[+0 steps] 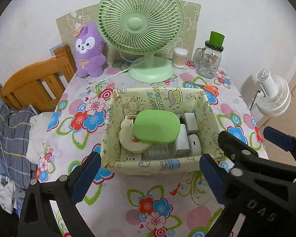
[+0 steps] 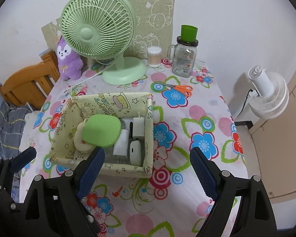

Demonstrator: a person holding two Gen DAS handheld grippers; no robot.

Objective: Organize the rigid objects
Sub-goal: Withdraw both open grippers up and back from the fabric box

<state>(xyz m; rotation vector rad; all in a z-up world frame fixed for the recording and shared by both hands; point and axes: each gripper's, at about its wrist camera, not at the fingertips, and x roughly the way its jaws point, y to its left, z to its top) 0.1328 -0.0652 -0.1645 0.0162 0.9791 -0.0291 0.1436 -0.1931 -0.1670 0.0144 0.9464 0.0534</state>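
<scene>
A pale yellow patterned box (image 1: 205, 108) (image 2: 149, 116) sits on the floral table. In it lie a green rounded case (image 1: 156, 126) (image 2: 101, 130), a cream round tin (image 1: 128, 138) (image 2: 80, 140) under it, and several white chargers (image 1: 189, 136) (image 2: 135, 138). My left gripper (image 1: 148, 175) is open and empty in front of the box. My right gripper (image 2: 146, 169) is open and empty over the box's near right corner; it also shows at the right of the left wrist view (image 1: 248, 140).
At the back stand a green desk fan (image 1: 142, 25) (image 2: 100, 29), a purple plush (image 1: 89, 51) (image 2: 68, 59), a cotton-swab tub (image 1: 180, 57) (image 2: 154, 56) and a glass jar with a green cup (image 1: 209, 59) (image 2: 184, 57). Orange scissors (image 1: 207, 88) (image 2: 177, 88) lie behind the box. A wooden chair (image 1: 35, 86) stands left, a white fan (image 2: 268, 96) right.
</scene>
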